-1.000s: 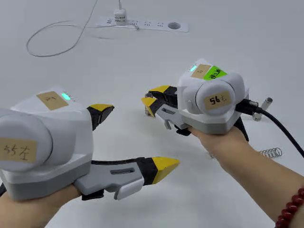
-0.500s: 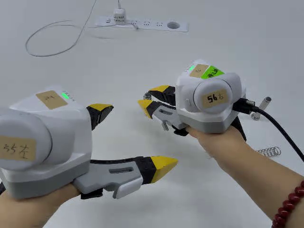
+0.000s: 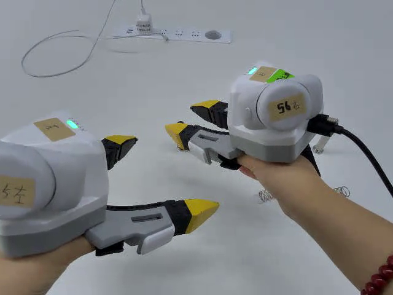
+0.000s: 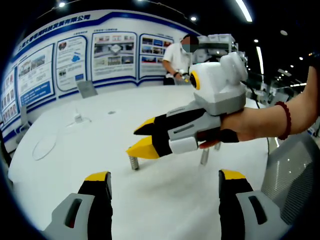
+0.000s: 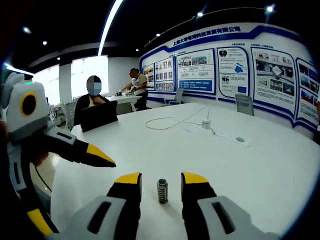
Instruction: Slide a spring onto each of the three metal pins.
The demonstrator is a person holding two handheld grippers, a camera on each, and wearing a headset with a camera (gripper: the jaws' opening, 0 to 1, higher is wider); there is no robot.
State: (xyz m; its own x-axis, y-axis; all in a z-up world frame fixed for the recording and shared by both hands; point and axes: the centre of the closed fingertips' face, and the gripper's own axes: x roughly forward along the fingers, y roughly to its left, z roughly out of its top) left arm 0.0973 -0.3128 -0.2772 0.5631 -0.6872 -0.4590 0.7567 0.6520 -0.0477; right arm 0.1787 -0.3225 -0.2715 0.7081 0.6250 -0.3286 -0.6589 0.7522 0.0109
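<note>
In the head view, your right gripper hung over the white table with its jaws parted. Your left gripper sat at 7 o'clock of it, jaws spread wide and empty. A loose spring lay flat on the table at 5 o'clock of the right tips, just beside your wrist. A second spring lay further out at 4 o'clock. Both were behind the right jaws, not ahead of them.

In the left gripper view, your own jaws stood released with nothing between them. The right gripper came in from 2 o'clock, its tips just above an upright pin that looked coiled. A bare pin stood near it at 3 o'clock, under your hand.

In the right gripper view, that upright pin stood at 12 o'clock, centred between the parted jaws and touching neither, its long axis vertical. It appeared already to wear a spring. So I judged the next move called for a loose spring, and your right hand was the nearer one, though it had to swing back toward 5 o'clock to reach it.
</note>
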